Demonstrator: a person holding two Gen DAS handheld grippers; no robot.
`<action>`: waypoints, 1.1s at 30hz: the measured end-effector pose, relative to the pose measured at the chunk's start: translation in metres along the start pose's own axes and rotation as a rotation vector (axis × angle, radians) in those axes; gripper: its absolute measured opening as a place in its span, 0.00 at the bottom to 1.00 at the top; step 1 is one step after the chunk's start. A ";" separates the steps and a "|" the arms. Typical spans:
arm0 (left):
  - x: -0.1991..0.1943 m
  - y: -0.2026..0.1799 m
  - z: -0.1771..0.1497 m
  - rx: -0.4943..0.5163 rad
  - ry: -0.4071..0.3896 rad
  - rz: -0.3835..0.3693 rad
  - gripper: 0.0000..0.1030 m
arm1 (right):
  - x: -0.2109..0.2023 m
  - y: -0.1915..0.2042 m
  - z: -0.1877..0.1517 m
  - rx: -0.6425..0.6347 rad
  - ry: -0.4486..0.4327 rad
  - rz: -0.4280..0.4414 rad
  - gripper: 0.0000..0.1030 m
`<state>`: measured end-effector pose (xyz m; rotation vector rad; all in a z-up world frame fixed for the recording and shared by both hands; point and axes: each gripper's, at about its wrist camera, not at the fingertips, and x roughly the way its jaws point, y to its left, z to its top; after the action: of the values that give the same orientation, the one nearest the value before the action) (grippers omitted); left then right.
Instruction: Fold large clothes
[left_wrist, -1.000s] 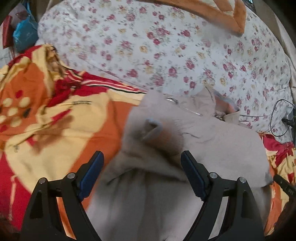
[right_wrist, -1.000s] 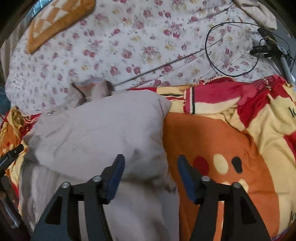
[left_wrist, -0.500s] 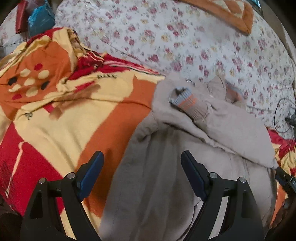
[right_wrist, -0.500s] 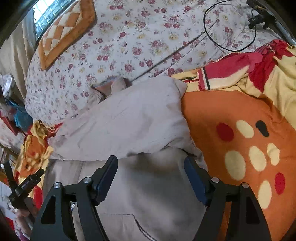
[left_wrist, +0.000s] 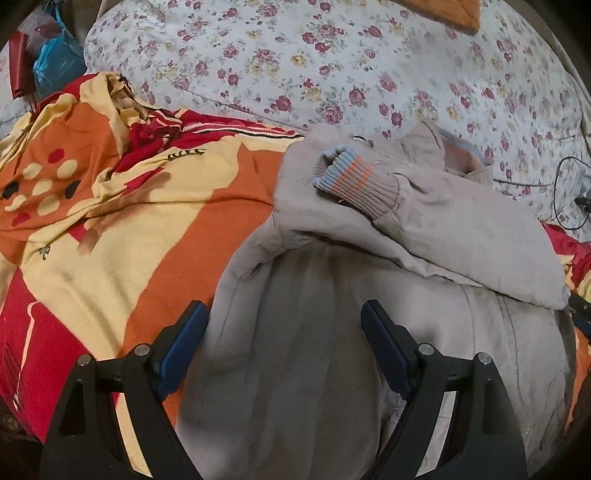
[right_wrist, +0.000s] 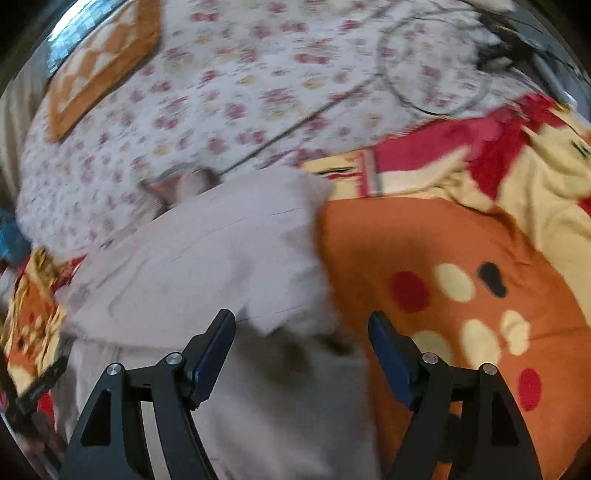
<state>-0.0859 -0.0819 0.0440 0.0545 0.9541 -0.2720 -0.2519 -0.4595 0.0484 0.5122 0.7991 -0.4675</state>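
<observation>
A large beige jacket (left_wrist: 332, 332) lies on an orange, yellow and red blanket (left_wrist: 129, 229) on the bed. Its sleeve is folded across the chest, with a ribbed cuff (left_wrist: 351, 181) striped blue and orange on top. My left gripper (left_wrist: 284, 325) is open and empty, above the jacket's lower body near its left edge. In the blurred right wrist view the jacket (right_wrist: 207, 266) fills the lower left. My right gripper (right_wrist: 301, 332) is open and empty over the jacket's right edge, next to the blanket (right_wrist: 443, 258).
A floral quilt (left_wrist: 332, 66) covers the far side of the bed, with an orange checked cushion (right_wrist: 99, 70) on it. A black cable (left_wrist: 569, 192) lies at the right. A blue bag (left_wrist: 55, 70) sits at the far left.
Both grippers have let go of the sleeves and pulled back toward the jacket's lower part. The left sleeve now lies folded across the chest. The right view is moving and blurred.
</observation>
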 end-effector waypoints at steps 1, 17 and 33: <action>0.001 0.001 0.001 -0.005 0.003 -0.001 0.83 | -0.001 -0.006 0.002 0.025 -0.003 -0.008 0.74; 0.005 -0.004 0.002 0.012 0.007 0.018 0.83 | 0.030 0.002 0.002 -0.107 0.022 -0.167 0.59; 0.001 -0.007 0.002 0.041 -0.026 0.047 0.83 | -0.004 -0.001 0.002 -0.015 -0.079 -0.051 0.66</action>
<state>-0.0859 -0.0895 0.0450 0.1108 0.9203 -0.2489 -0.2535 -0.4608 0.0526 0.4573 0.7405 -0.5256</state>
